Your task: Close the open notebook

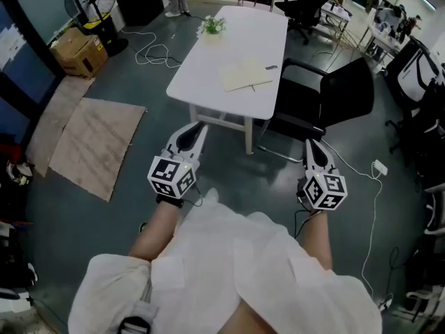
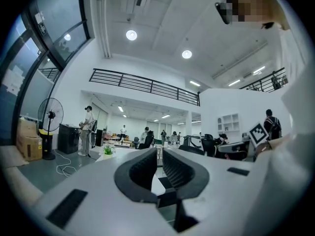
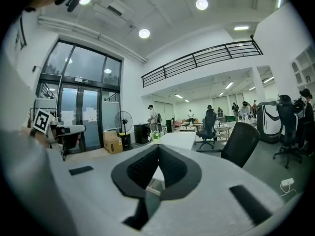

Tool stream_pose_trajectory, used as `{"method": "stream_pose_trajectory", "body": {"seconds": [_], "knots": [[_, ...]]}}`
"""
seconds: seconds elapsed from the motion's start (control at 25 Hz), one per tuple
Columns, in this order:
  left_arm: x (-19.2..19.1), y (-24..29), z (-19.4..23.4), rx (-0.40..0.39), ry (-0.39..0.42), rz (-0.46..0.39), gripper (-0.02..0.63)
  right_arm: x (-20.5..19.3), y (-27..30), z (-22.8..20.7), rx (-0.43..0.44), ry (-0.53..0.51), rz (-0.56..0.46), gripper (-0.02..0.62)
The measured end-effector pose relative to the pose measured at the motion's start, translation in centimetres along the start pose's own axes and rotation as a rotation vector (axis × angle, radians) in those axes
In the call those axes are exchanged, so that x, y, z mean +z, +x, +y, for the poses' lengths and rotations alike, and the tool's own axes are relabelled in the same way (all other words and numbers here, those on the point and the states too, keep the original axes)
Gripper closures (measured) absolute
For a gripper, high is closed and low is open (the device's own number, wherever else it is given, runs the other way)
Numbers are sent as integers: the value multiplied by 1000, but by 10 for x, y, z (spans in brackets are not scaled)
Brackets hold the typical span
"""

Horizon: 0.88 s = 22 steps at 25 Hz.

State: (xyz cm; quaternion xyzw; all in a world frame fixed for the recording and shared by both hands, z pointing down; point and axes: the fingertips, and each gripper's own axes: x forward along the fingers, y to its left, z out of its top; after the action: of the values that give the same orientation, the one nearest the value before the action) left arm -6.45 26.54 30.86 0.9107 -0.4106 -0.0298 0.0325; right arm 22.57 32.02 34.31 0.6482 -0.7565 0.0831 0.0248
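The open notebook (image 1: 247, 76) lies flat with its pale pages up on the white table (image 1: 208, 75), well ahead of me. Both grippers hang in the air short of the table, above the floor and apart from the notebook. My left gripper (image 1: 191, 136) points at the table's near corner; its jaws (image 2: 158, 151) stand almost together with only a thin slit and hold nothing. My right gripper (image 1: 314, 152) points toward the black chair; its jaws (image 3: 158, 146) meet at the tips, empty. The notebook cannot be made out in either gripper view.
A small potted plant (image 1: 212, 25) stands at the table's far end and a small dark object (image 1: 271, 67) lies by the notebook. A black office chair (image 1: 323, 103) is at the table's right side. Cardboard sheets (image 1: 97, 141), cables, a fan and people lie farther off.
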Motion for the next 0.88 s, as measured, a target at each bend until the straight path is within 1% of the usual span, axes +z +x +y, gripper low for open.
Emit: {"method": "stream_pose_trajectory", "body": {"seconds": [0.12,0.28,0.52,0.68,0.88], "knots": [[-4,3,4,3,-5,10,572,-5,7,0,6,-22,24,591],[-10,14,14,4,-16,18,572,-10,24,-3,13,-21,42,591],[-25,42,38,13,-30,39,573,-18,67,-7,50,-21,62,584],[-29,66,67,28,-30,48,572,-20,112,-7,74,-24,74,584],[-26,104,118,55,-29,56,572,-13,176,-5,94,-26,80,584]]}}
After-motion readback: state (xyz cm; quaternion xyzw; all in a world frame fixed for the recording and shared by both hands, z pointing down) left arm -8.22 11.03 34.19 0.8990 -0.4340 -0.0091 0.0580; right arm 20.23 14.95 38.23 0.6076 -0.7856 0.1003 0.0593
